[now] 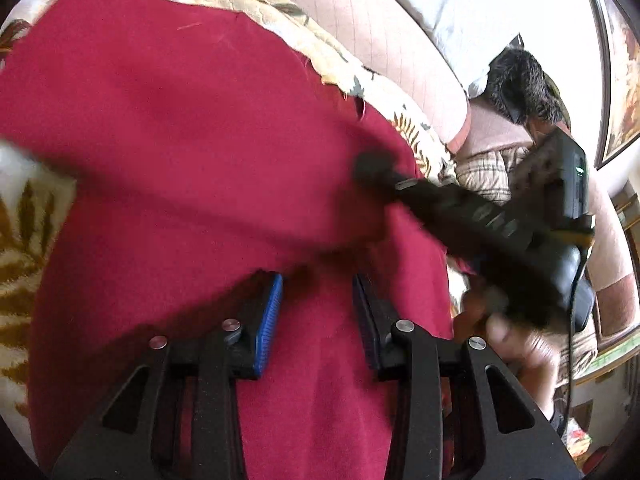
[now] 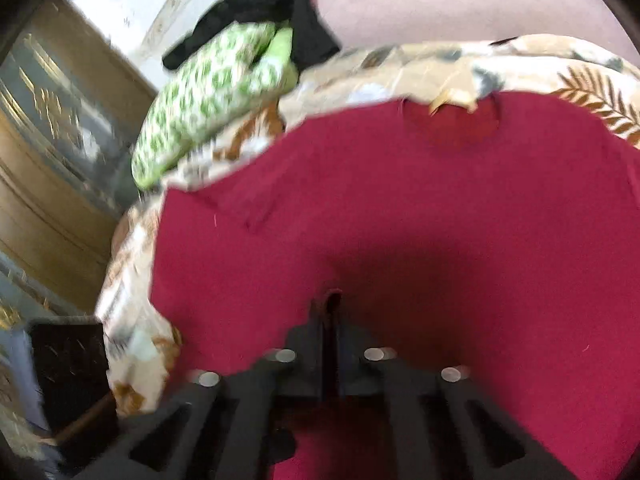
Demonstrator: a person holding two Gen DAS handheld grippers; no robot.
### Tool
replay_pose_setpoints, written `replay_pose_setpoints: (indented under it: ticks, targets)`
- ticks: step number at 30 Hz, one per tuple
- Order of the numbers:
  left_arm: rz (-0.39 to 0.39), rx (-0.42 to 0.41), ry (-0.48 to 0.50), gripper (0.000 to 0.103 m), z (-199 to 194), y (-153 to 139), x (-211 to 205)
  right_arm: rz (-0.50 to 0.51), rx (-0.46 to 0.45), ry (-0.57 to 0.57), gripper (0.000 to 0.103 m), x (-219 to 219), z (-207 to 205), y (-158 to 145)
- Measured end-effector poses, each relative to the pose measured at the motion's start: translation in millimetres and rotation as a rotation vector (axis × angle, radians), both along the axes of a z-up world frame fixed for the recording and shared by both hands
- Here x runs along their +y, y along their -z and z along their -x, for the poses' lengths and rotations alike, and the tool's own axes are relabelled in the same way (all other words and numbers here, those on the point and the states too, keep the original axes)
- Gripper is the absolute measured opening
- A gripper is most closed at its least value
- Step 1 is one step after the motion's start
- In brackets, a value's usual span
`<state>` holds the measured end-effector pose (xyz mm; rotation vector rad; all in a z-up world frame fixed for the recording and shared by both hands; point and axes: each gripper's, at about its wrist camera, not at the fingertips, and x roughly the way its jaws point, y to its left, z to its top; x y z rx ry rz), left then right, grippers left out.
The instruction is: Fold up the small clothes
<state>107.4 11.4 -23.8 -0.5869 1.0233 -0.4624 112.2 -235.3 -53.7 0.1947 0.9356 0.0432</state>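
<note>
A dark red garment (image 1: 180,128) lies spread on a leaf-print quilt (image 1: 24,232). My left gripper (image 1: 318,292) is open just above the red cloth, its blue pads apart and part of the cloth draped over the left finger. In the left wrist view my right gripper (image 1: 376,168) reaches in from the right, shut on a fold of the red garment. In the right wrist view the right gripper (image 2: 332,300) has its fingers closed together with red garment (image 2: 400,208) cloth pinched between them.
The leaf-print quilt (image 2: 520,64) covers the bed. A green-and-white patterned cloth (image 2: 208,92) and a black garment (image 2: 256,8) lie at its far edge. A pink pillow (image 1: 400,48) and a plaid blanket (image 1: 488,172) lie to the right. A wooden cabinet (image 2: 52,160) stands on the left.
</note>
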Motion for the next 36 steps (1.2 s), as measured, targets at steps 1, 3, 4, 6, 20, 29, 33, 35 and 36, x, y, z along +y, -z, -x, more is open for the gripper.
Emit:
replay_pose_setpoints:
  ticks: [1,3,4,6,20,29,33,35,36]
  targets:
    - [-0.002,0.0,-0.014,0.035,-1,0,2,0.014,-0.048,0.028,0.004,-7,2,-12]
    - [-0.001,0.011,-0.027,0.035,-4,2,5,0.025,-0.119,0.064,0.004,-21,7,-34]
    - [0.004,0.019,-0.032,0.035,-5,4,5,0.033,-0.152,0.084,0.004,-30,9,-45]
    - [0.001,0.021,-0.034,0.035,-6,5,4,0.1,-0.197,0.139,0.004,-45,13,-61]
    - [-0.105,-0.043,0.0,0.035,-16,-3,-17,0.262,-0.135,0.367,0.004,-134,10,-61]
    - [-0.151,-0.072,0.0,0.035,-16,-5,-20,0.229,-0.19,0.554,0.047,-170,61,-90]
    - [-0.171,-0.091,0.0,0.035,-17,-7,-23,0.297,-0.251,0.711,0.047,-191,118,-121]
    - [-0.201,-0.112,-0.004,0.035,-17,-8,-25,0.348,-0.262,0.804,0.047,-205,152,-136]
    - [-0.211,-0.116,-0.005,0.035,-17,-8,-26,0.37,-0.262,0.839,0.047,-211,164,-141]
